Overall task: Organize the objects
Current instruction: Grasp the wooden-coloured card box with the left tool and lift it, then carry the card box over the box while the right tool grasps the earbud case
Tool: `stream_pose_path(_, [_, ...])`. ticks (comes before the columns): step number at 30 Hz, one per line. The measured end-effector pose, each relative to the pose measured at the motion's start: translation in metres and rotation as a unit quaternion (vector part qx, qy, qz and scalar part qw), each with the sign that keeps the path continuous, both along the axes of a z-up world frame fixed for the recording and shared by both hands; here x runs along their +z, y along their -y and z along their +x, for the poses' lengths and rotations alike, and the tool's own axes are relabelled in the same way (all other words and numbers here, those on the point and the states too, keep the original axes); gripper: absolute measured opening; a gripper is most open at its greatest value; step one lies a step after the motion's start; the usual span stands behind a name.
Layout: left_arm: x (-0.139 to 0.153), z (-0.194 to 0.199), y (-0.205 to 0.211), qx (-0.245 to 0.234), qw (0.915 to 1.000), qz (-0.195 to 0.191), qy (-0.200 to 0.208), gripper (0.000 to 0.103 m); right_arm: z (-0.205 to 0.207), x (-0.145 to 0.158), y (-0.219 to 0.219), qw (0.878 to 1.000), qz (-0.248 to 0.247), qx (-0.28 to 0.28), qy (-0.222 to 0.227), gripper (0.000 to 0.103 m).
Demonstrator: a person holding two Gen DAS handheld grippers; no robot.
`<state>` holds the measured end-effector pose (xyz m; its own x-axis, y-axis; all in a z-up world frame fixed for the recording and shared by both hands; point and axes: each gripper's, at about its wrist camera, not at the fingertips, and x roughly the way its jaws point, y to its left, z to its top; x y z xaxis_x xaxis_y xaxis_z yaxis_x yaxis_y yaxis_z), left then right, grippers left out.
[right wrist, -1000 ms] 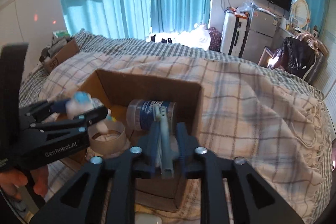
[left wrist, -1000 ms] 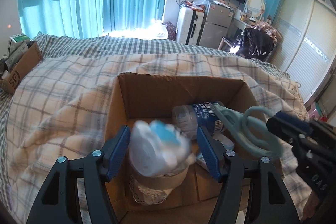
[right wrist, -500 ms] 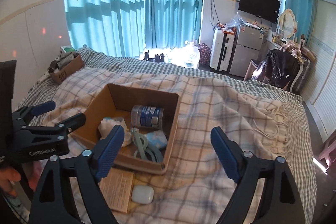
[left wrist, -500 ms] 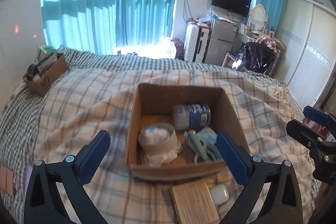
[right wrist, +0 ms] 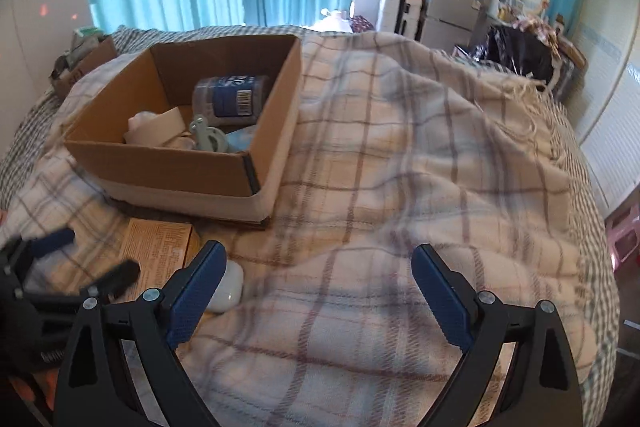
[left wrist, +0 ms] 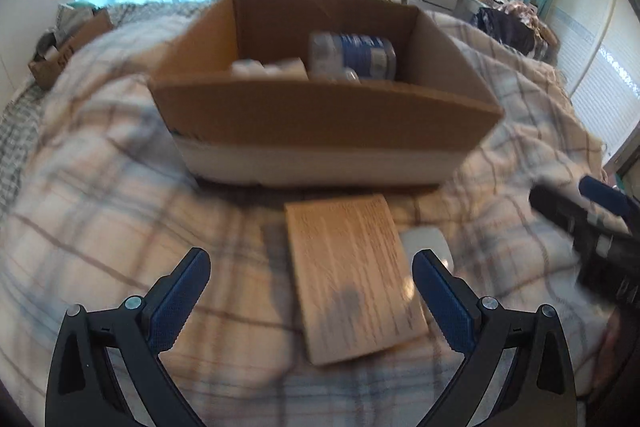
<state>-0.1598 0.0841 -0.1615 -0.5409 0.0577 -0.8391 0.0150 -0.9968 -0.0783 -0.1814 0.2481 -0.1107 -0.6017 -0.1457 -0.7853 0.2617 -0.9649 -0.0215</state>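
Observation:
An open cardboard box (left wrist: pixel 320 111) (right wrist: pixel 168 163) sits on the plaid blanket. Inside lie a blue-labelled bottle (left wrist: pixel 352 55) (right wrist: pixel 230 101), a tape roll with a white bundle (right wrist: pixel 154 127) and pale green scissors (right wrist: pixel 206 137). In front of the box lie a flat tan booklet (left wrist: pixel 352 279) (right wrist: pixel 160 247) and a small white case (left wrist: pixel 426 247) (right wrist: pixel 230 287). My left gripper (left wrist: pixel 312 299) is open and empty, low over the booklet. My right gripper (right wrist: pixel 320 291) is open and empty over bare blanket, right of the white case.
The plaid blanket (right wrist: pixel 400 167) covers the bed and rises in folds to the right. A second small cardboard box (left wrist: pixel 68 43) with clutter sits at the far left. Curtains, a fridge and furniture stand beyond the bed.
Both grippers let go of the bundle and the scissors into the box, opened wide and pulled back. They have now dropped lower, the left one close over the booklet.

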Motion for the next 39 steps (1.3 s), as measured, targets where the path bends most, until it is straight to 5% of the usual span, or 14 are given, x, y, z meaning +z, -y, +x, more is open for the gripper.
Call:
stream_pose_path(9, [-0.04,0.009,-0.047,-0.072,0.9957,-0.037,0.047,0.103,0.0,-0.007,-0.006,1.0,-0.012,-0.009,0.012,0.094])
stream_pose_path(13, [-0.048,0.002,-0.025,-0.049,0.9966,0.007,0.066,0.083,0.001,-0.007,-0.003,1.0,-0.009,-0.008,0.009,0.094])
stream_pose_path(21, [0.018,0.026,0.017,-0.019,0.9997,0.011,-0.01,0.08,-0.001,-0.006,0.016,0.999,-0.007,0.029,0.015,0.094])
stream_pose_path(25, [0.025,0.032,0.044,-0.003,0.9996,0.023,-0.018,0.08,-0.01,-0.025,0.039,0.994,-0.015,0.071,0.075,0.094])
stream_pose_path(30, [0.032,0.029,0.065,0.017,0.9979,0.054,-0.032,0.08,-0.018,-0.064,0.078,0.981,0.009,0.12,0.151,0.078])
stream_pose_path(34, [0.034,0.033,0.066,0.012,0.9978,0.051,-0.041,0.08,-0.021,-0.089,0.1,0.972,0.049,0.133,0.186,0.076])
stream_pose_path(37, [0.037,0.037,0.069,0.01,0.9976,0.055,-0.041,0.08,-0.02,-0.095,0.102,0.972,0.072,0.125,0.183,0.054])
stream_pose_path(39, [0.039,0.041,0.071,0.01,0.9974,0.057,-0.044,0.08,-0.014,-0.088,0.098,0.975,0.061,0.125,0.171,0.052])
